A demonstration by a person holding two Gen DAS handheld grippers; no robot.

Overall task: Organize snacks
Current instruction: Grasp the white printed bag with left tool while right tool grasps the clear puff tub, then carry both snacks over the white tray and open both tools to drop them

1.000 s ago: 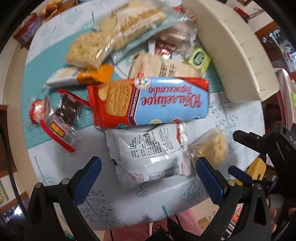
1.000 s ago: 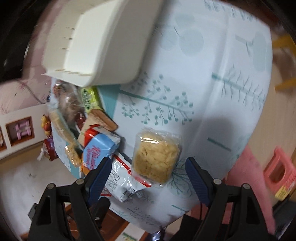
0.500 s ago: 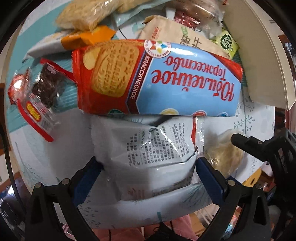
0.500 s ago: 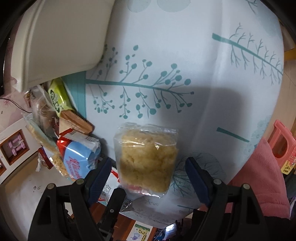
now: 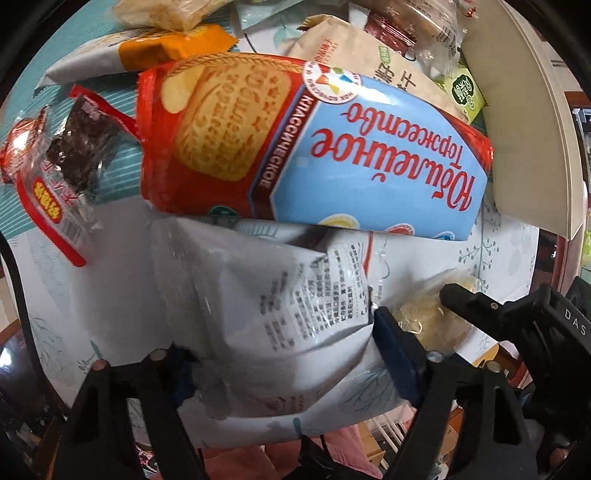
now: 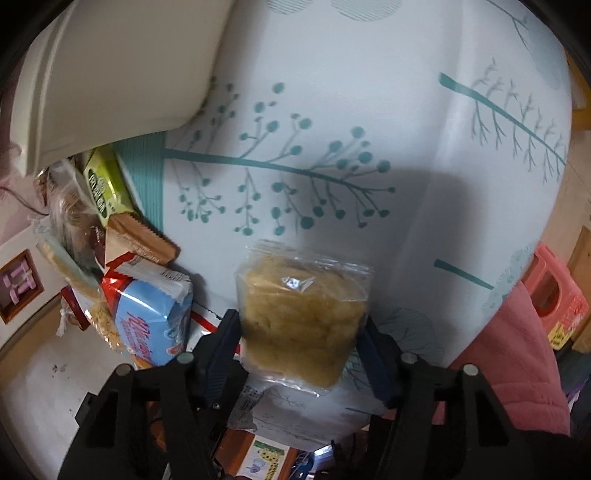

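As both sets of jaws were closing, the left gripper [image 5: 280,350] pinched the white snack packet [image 5: 266,306] and the right gripper [image 6: 299,336] squeezed the clear-wrapped rice cake [image 6: 301,317], both on the tablecloth [image 6: 369,110]. The step appeared to be grasping; next, lifting toward the cream bin [image 6: 110,74] likely required firm grips.

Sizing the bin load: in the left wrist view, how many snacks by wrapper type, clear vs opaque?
Clear-wrapped: 4 (yellow cake, brownie, pale cake, brown bun)
Opaque packs: 6 (red-blue biscuits, white pack, orange-white pack, kraft pack, green pack, dark red pack)
Total: 10 that can be told apart; the top edge may cut off more.
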